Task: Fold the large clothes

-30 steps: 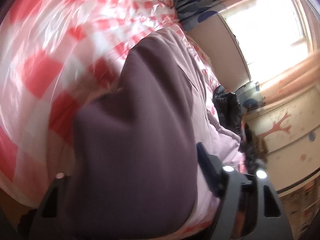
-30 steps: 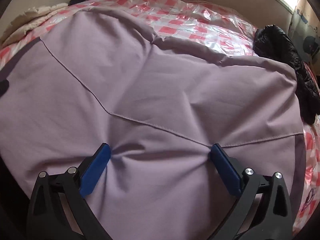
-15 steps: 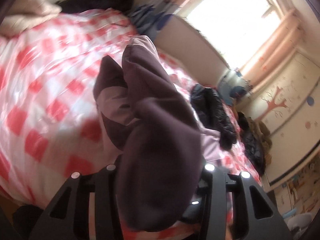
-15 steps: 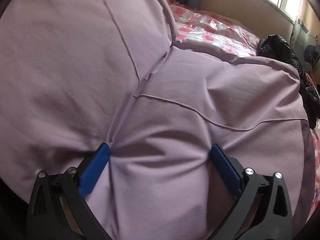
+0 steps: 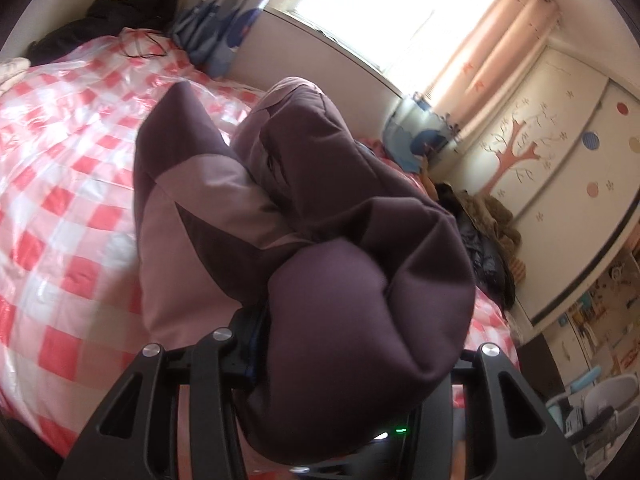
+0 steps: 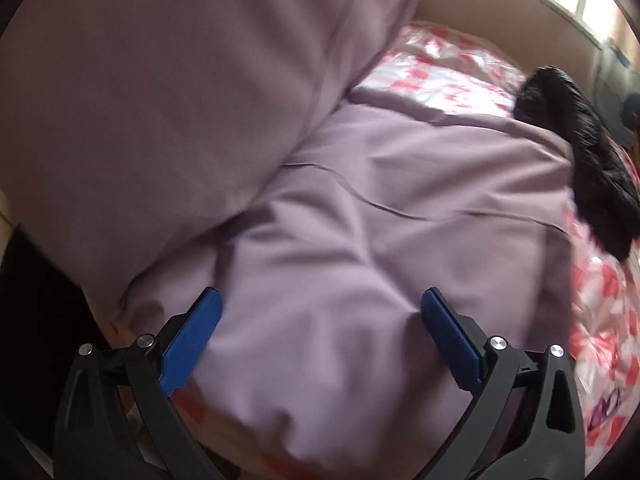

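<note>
**A:** On the bed, over its checked plastic cover, lies the garment, a big mauve padded piece. One end is bunched up and lifted in the left gripper.

**B:** Is that hold firm?

**A:** It looks so. The jaws are partly closed on a thick wad of cloth that bulges out over them and hides the pads. The figure has settled, so I judge they are neither opening nor closing.

**B:** And the right gripper?

**A:** Its jaws stand wide, blue pads either side of a hump of cloth. The pads touch the fabric at their edges, but I see no pinch, so I count it as not gripping.

**B:** How will the garment handle?

**A:** Soft and limp, probably light for its bulk, with a smooth face that may slide. It sags wherever it is unsupported, and a fat wad can creep out of the jaws.

**B:** Where would you take it?

**A:** At a hem or seam, where layers are thin and flat. Keep it off the black jacket lying just beside it.
</note>
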{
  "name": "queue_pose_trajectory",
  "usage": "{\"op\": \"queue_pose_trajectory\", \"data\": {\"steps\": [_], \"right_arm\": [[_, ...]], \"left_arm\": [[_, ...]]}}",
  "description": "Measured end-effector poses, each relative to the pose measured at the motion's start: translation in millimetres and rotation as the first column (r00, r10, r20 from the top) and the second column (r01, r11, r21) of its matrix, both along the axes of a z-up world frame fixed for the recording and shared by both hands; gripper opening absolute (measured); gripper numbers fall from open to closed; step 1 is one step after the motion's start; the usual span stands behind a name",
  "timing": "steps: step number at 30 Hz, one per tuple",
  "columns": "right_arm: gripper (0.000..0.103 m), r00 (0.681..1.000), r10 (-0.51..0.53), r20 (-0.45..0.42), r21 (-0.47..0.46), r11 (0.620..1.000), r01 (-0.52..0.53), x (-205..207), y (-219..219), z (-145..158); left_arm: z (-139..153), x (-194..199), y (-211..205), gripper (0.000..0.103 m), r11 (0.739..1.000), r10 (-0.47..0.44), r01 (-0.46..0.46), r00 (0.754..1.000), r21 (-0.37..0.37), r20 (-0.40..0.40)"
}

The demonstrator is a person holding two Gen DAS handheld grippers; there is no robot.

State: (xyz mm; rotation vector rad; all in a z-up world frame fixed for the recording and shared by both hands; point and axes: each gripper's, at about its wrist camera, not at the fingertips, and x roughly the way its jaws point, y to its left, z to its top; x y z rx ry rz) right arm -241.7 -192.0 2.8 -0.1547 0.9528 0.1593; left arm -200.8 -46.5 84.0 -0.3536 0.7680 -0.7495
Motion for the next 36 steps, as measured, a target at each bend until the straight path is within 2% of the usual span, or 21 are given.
{"op": "queue_pose_trajectory", "data": {"steps": [2, 3, 4, 5, 6, 7, 9, 10, 12, 13, 14, 16, 17, 19, 21, 23, 26, 27, 32, 34, 36], "right_arm": [[0.097, 0.998, -0.055, 0.020, 0.140, 0.989, 0.052, -14, -37, 10], [0.097, 0.997, -0.078, 0.012, 0.321, 0.944, 0.070, -21, -67, 12], [0.097, 0.995, -0.101, 0.004, 0.497, 0.864, 0.085, -27, -95, 10], [0.097, 0.992, -0.122, -0.010, 0.626, 0.774, 0.102, -31, -117, 6], [0.097, 0.988, -0.153, -0.036, 0.758, 0.640, 0.127, -37, -146, -2], [0.097, 0.983, -0.178, -0.050, 0.834, 0.533, 0.139, -42, -167, -10], [0.097, 0.978, -0.203, -0.052, 0.911, 0.391, 0.130, -52, -196, -19], [0.097, 0.973, -0.225, -0.052, 0.929, 0.347, 0.130, -57, -208, -22], [0.097, 0.955, -0.293, -0.046, 0.952, 0.277, 0.131, -70, -231, -22], [0.097, 0.938, -0.346, -0.026, 0.953, 0.273, 0.128, -79, -245, -17], [0.097, 0.926, -0.376, -0.008, 0.949, 0.290, 0.126, -83, -253, -9], [0.097, 0.905, -0.422, 0.058, 0.898, 0.417, 0.137, -87, -265, 22], [0.097, 0.906, -0.414, 0.085, 0.866, 0.481, 0.138, -85, -265, 39], [0.097, 0.922, -0.364, 0.133, 0.778, 0.615, 0.131, -68, -255, 73], [0.097, 0.951, -0.286, 0.119, 0.636, 0.757, 0.148, -34, -240, 100], [0.097, 0.972, -0.220, 0.083, 0.527, 0.837, 0.145, 1, -214, 112], [0.097, 0.983, -0.182, 0.008, 0.307, 0.936, 0.171, 53, -182, 97], [0.097, 0.979, -0.201, -0.027, 0.198, 0.959, 0.203, 65, -175, 81], [0.096, 0.951, -0.297, -0.085, 0.207, 0.929, 0.308, 54, -193, 26], [0.096, 0.943, -0.320, -0.092, 0.222, 0.917, 0.332, 43, -202, 14], [0.096, 0.937, -0.334, -0.097, 0.222, 0.911, 0.348, 33, -209, 7]], "left_arm": [[-2, -3, -11, 0.043, 1.000, -0.030, 0.030, 1.000, -0.005, -0.008], [-4, -6, -20, 0.043, 0.999, -0.053, 0.053, 0.999, -0.007, -0.009], [-5, -9, -28, 0.043, 0.997, -0.072, 0.072, 0.997, -0.011, -0.011], [-7, -13, -39, 0.043, 0.995, -0.102, 0.102, 0.995, -0.020, -0.015], [-9, -17, -46, 0.043, 0.992, -0.125, 0.125, 0.992, -0.024, -0.015], [-11, -20, -57, 0.043, 0.988, -0.150, 0.150, 0.989, -0.023, -0.011], [-17, -28, -83, 0.043, 0.979, -0.203, 0.203, 0.979, -0.004, -0.005], [-22, -32, -94, 0.043, 0.974, -0.227, 0.227, 0.974, 0.001, -0.009], [-39, -38, -122, 0.043, 0.958, -0.287, 0.287, 0.958, 0.017, -0.021], [-46, -42, -132, 0.043, 0.951, -0.306, 0.307, 0.952, 0.034, -0.023], [-57, -46, -148, 0.043, 0.939, -0.336, 0.337, 0.942, 0.074, -0.026], [-75, -53, -171, 0.043, 0.917, -0.374, 0.373, 0.927, 0.139, -0.022], [-80, -55, -179, 0.043, 0.909, -0.386, 0.384, 0.922, 0.159, -0.018], [-90, -57, -195, 0.043, 0.895, -0.406, 0.398, 0.914, 0.203, -0.002], [-96, -58, -203, 0.043, 0.887, -0.415, 0.404, 0.910, 0.224, 0.000], [-97, -59, -206, 0.043, 0.879, -0.420, 0.405, 0.907, 0.251, 0.005], [-92, -61, -206, 0.045, 0.869, -0.429, 0.407, 0.903, 0.281, 0.019], [-90, -62, -203, 0.047, 0.863, -0.437, 0.413, 0.899, 0.292, 0.022], [-71, -64, -182, 0.051, 0.827, -0.500, 0.499, 0.863, 0.260, -0.065], [-55, -63, -161, 0.052, 0.844, -0.498, 0.502, 0.864, 0.191, -0.068], [-36, -53, -140, 0.057, 0.895, -0.429, 0.428, 0.903, 0.128, -0.016]]}}
